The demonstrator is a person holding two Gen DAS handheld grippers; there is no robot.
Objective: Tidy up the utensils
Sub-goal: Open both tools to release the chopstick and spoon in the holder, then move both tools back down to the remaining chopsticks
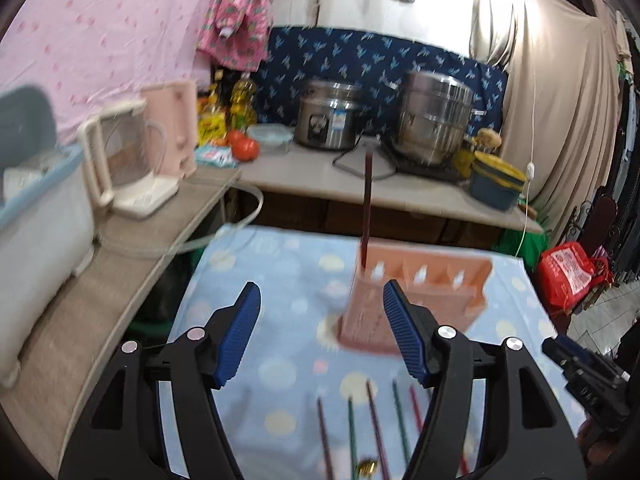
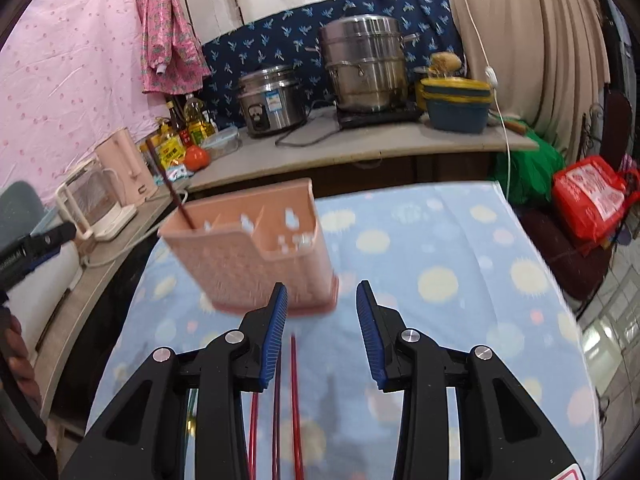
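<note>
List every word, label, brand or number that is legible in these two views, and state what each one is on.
Nothing can be read with certainty.
Yellow packet: dark print, too blurred.
Rice cooker: blue sticker, too small.
Red bag: white print, illegible.
Left gripper's body, seen from the right wrist: white lettering, blurred.
Right gripper's body, seen from the left wrist: embossed characters, unclear.

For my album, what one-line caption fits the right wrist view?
Open right gripper above red chopsticks lying before a pink holder with one dark chopstick inside.

One holder [image 1: 416, 296], six chopsticks [image 1: 376, 420].
</note>
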